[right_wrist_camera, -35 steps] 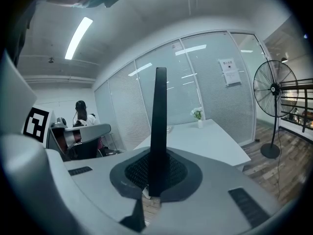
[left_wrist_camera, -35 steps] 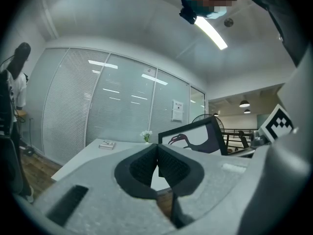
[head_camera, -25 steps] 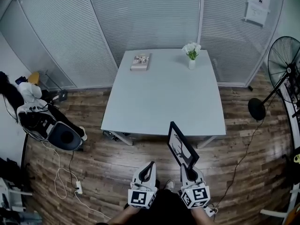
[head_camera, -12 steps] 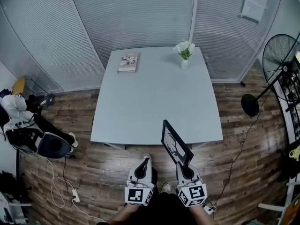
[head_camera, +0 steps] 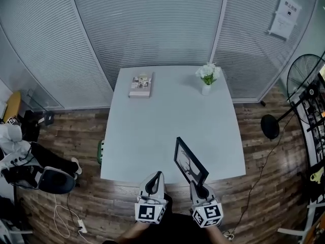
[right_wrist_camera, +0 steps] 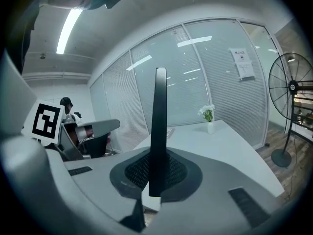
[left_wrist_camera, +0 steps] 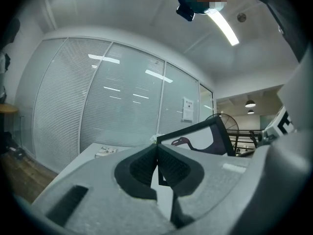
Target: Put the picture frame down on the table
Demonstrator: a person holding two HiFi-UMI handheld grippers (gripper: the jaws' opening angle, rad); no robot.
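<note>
A black picture frame [head_camera: 189,162] with a dark tree-like print is held upright over the near edge of the white table [head_camera: 167,116]. My right gripper [head_camera: 199,189] is shut on the frame's lower edge; in the right gripper view the frame [right_wrist_camera: 157,131] rises edge-on between the jaws. The left gripper [head_camera: 154,183] hangs beside it to the left, jaws shut with nothing between them. From the left gripper view the frame [left_wrist_camera: 200,141] shows at the right, past the closed fingertips [left_wrist_camera: 156,151].
A book [head_camera: 140,85] lies at the table's far left and a small vase of white flowers [head_camera: 207,78] at the far right. A standing fan [head_camera: 299,85] is to the right, a chair with clothes [head_camera: 30,164] to the left, cables on the wooden floor.
The table has drawn nearer: the frame, over the floor a second ago, is now over the table's near edge. Both grippers keep their grip state.
</note>
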